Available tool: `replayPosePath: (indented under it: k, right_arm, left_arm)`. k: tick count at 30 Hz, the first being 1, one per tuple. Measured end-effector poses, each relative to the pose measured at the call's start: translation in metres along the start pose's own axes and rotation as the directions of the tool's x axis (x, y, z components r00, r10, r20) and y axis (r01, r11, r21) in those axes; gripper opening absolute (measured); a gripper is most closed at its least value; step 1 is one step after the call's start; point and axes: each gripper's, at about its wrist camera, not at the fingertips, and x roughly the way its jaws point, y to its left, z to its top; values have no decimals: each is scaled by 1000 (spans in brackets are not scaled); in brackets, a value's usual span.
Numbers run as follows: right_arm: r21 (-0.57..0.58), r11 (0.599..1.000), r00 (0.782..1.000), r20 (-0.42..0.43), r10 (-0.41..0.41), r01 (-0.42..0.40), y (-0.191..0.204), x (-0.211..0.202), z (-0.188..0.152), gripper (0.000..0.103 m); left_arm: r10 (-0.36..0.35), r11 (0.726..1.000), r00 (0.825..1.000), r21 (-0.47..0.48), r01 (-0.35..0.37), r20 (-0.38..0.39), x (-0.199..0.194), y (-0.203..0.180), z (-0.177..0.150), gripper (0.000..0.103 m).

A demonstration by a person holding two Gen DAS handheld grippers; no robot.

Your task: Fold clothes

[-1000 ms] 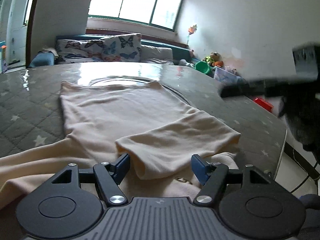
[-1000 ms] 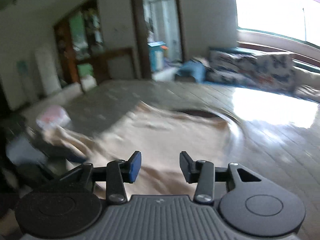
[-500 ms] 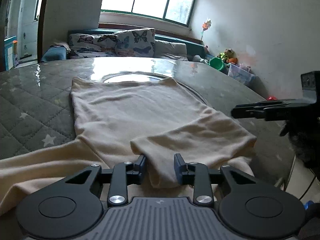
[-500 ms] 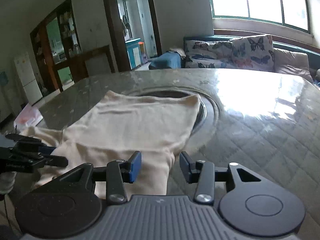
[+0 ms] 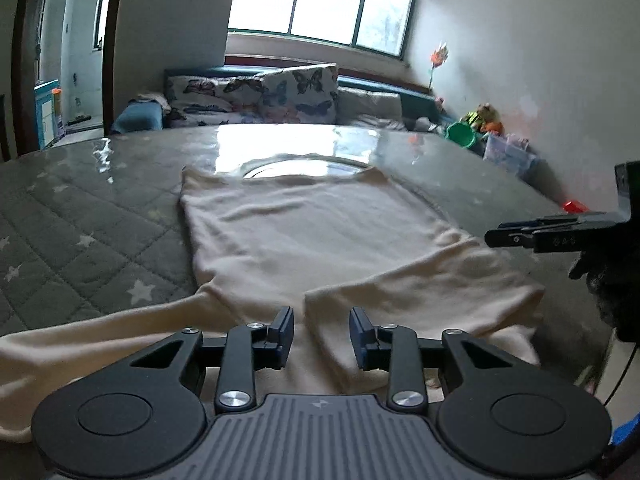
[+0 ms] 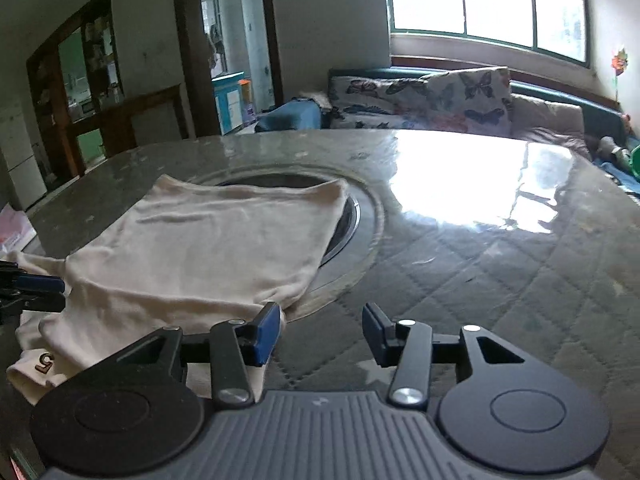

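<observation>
**Cream shirt flat on the table, both claws released**

The left wrist view shows the left sleeve (image 5: 80,336) trailing to the table (image 5: 80,216) edge; only the right wrist view shows a printed mark (image 6: 45,361) at the near corner. Half a second ago the left claw (image 5: 321,334) was almost closed around the folded sleeve edge; now it is open and empty. The cream shirt (image 5: 312,236) lies just ahead of it. The right claw (image 6: 321,330) is open too, at the shirt's right edge.
</observation>
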Motion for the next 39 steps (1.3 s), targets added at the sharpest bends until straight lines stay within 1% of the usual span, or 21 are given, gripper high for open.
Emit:
replayPosePath:
  k: [2,5,7,11,13,15,18,21,23,26,28,30,32,33,35,38,39]
  right_arm:
    - [-20,999,999,8,40,-39,3,-11,-3,46]
    - [-95,993,998,7,65,-64,16,-24,-12,46]
    - [-154,987,998,-5,55,-55,24,-30,-23,46]
    - [-196,980,999,-50,5,-15,27,-28,-40,46]
    - [-200,980,999,-46,1,-10,25,-30,-40,46]
    - [-196,980,1000,-27,10,-15,25,-33,-32,46]
    - [-180,983,999,10,45,-42,27,-29,-15,46]
    - [-178,982,997,32,68,-61,33,-14,-2,46]
    - [-183,980,996,30,81,-74,37,0,3,46]
    - [-202,977,997,5,72,-70,43,20,3,46]
    - [-204,977,998,-20,57,-60,44,30,0,46]
    - [-192,979,998,-30,60,-65,42,33,-2,46]
    - [-190,979,998,-21,65,-68,41,29,-1,46]
    - [-192,979,998,-15,66,-68,41,27,1,46]
    - [-199,977,997,-1,79,-77,42,21,4,46]
    - [-214,972,994,15,104,-99,48,14,8,46]
    - [-219,970,993,19,114,-107,51,12,10,46]
  left_arm:
    - [-17,1000,1000,17,17,12,-3,-6,1,33]
    - [-49,998,999,47,49,12,-3,-17,1,33]
    - [-65,996,998,63,64,2,1,-23,-1,33]
    - [-55,994,998,88,57,-29,11,-27,-8,33]
    - [-55,994,998,94,57,-23,9,-27,-9,34]
    - [-54,995,998,83,55,-21,7,-25,-8,36]
    - [-31,997,1000,75,31,-5,1,-25,-9,44]
    - [1,999,1000,43,-1,9,-9,-20,-13,45]
    - [28,999,999,21,-29,16,-17,-15,-16,47]
    - [108,993,994,-41,-107,25,-34,0,-24,48]
    - [161,984,987,-83,-158,29,-46,10,-29,48]
    - [243,962,969,-139,-236,32,-60,24,-36,50]
    - [324,928,945,-201,-313,28,-71,38,-41,50]
    - [370,907,929,-229,-354,29,-76,45,-43,50]
    - [458,856,889,-284,-432,26,-86,59,-47,50]
    - [552,777,834,-368,-511,8,-96,77,-49,50]
    - [568,749,823,-411,-519,-5,-98,85,-50,50]
